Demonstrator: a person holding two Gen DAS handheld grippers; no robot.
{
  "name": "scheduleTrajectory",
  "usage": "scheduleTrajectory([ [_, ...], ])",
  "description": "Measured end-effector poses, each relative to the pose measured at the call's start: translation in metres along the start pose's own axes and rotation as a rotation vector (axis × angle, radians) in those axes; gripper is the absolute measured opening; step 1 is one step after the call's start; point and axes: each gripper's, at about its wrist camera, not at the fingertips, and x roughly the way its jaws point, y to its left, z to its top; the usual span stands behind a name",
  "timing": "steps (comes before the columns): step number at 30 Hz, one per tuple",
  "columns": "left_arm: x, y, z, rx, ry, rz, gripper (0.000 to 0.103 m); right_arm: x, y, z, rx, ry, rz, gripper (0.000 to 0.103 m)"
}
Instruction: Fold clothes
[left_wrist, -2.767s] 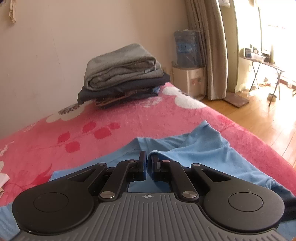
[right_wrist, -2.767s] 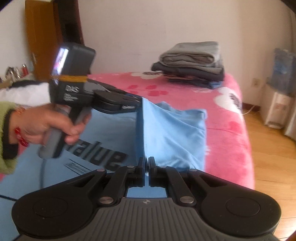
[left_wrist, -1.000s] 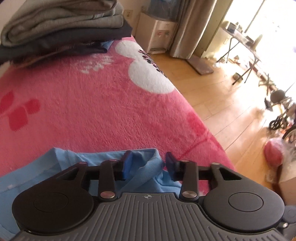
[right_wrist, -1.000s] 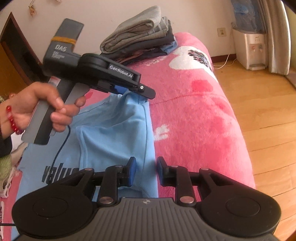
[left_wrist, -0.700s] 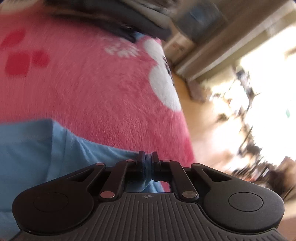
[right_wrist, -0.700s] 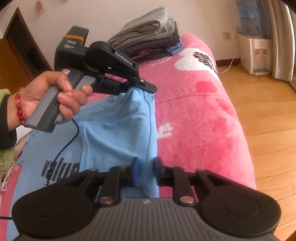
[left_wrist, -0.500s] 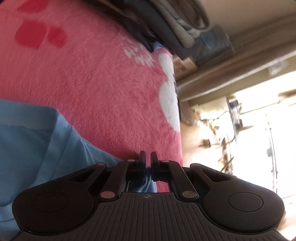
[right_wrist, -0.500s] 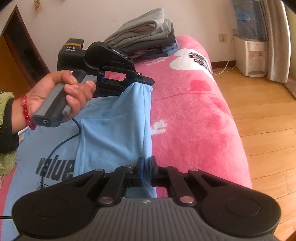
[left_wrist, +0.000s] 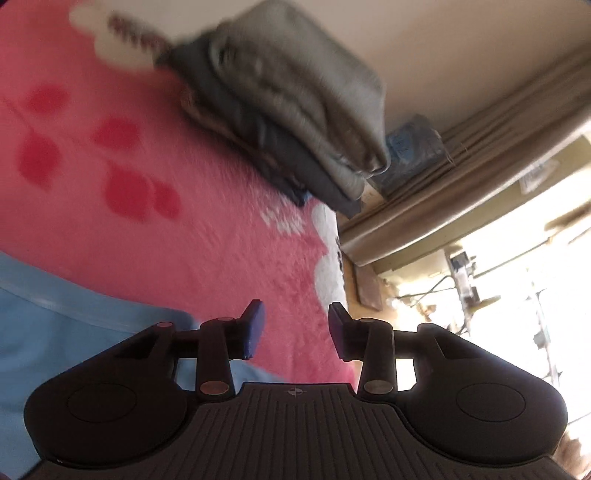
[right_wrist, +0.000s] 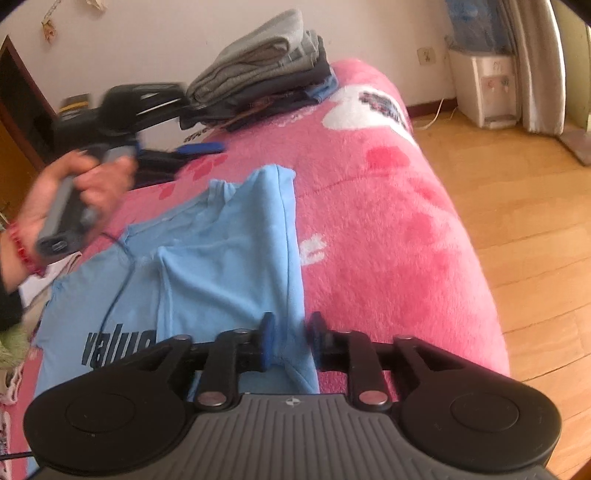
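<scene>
Right wrist view gives me the broadest read, so I start with the bed (right_wrist: 388, 229): its pink blanket carries everything, and a stack of folded clothes (right_wrist: 266, 62) sits at the far end by the wall. Next down in size, the blue T-shirt (right_wrist: 221, 243) lies along the bed's right side, its right portion laid back over the printed front, with the fold line running near the bed's right edge.

Half a second ago both sets of fingers were pinched on that folded edge and holding it up; now both have let go and the cloth has settled flat. My left gripper (right_wrist: 199, 147), held in the person's hand (right_wrist: 77, 192), has lifted clear toward the far end, blurred with motion. From the left wrist view its fingers (left_wrist: 253, 328) stand wide apart with only blanket between them. My right gripper (right_wrist: 290, 338) is spread too, its fingers straddling the near hem without clamping it.

I judge this side fold is now laid down, and the shirt is left half narrowed, so further folds seem to be needed before it matches the stack.
</scene>
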Motion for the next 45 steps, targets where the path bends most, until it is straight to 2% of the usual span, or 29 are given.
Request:
scheduleTrajectory([
  [5,-0.042,0.006,-0.018,0.168,0.031,0.097,0.040,-0.014,0.021,0.000,-0.094,-0.027,-0.002,0.028],
  [9,-0.071,0.012,-0.033,0.291,0.056,0.168,0.040,-0.019,0.066,-0.013,-0.377,-0.046,0.039,0.027],
  [11,-0.073,0.018,-0.045,0.330,0.068,0.189,0.040,-0.018,0.088,-0.025,-0.535,-0.059,0.028,0.027],
  [16,-0.068,0.021,-0.066,0.429,0.098,0.230,0.040,-0.011,0.123,-0.052,-0.820,-0.072,-0.013,0.025],
  [20,-0.066,0.020,-0.076,0.454,0.125,0.253,0.040,-0.004,0.124,-0.056,-0.859,-0.053,-0.030,0.025],
  [25,-0.062,0.026,-0.076,0.389,0.148,0.213,0.040,0.005,0.124,-0.061,-0.900,-0.028,-0.049,0.025],
  [26,-0.063,0.028,-0.076,0.365,0.156,0.202,0.040,0.007,0.125,-0.062,-0.908,-0.023,-0.053,0.019],
  [27,-0.063,0.030,-0.076,0.337,0.165,0.191,0.040,0.009,0.125,-0.063,-0.916,-0.018,-0.057,0.006],
  [28,-0.062,0.032,-0.075,0.307,0.179,0.176,0.040,0.011,0.125,-0.064,-0.924,-0.013,-0.061,0.003],
  [31,-0.060,0.045,-0.070,0.173,0.231,0.114,0.045,-0.001,0.118,-0.059,-0.859,-0.037,-0.039,0.002],
  [34,-0.057,0.056,-0.067,0.050,0.243,0.080,0.048,-0.014,0.111,-0.056,-0.805,-0.022,-0.006,0.002],
  [37,-0.055,0.060,-0.063,0.011,0.221,0.085,0.048,-0.018,0.107,-0.060,-0.799,-0.005,-0.009,0.002],
  [40,-0.049,0.055,-0.065,0.045,0.223,0.112,0.048,-0.019,0.106,-0.063,-0.777,-0.002,-0.003,0.002],
  [45,-0.044,0.039,-0.071,0.190,0.214,0.166,0.046,-0.020,0.106,-0.061,-0.727,-0.012,0.018,0.002],
])
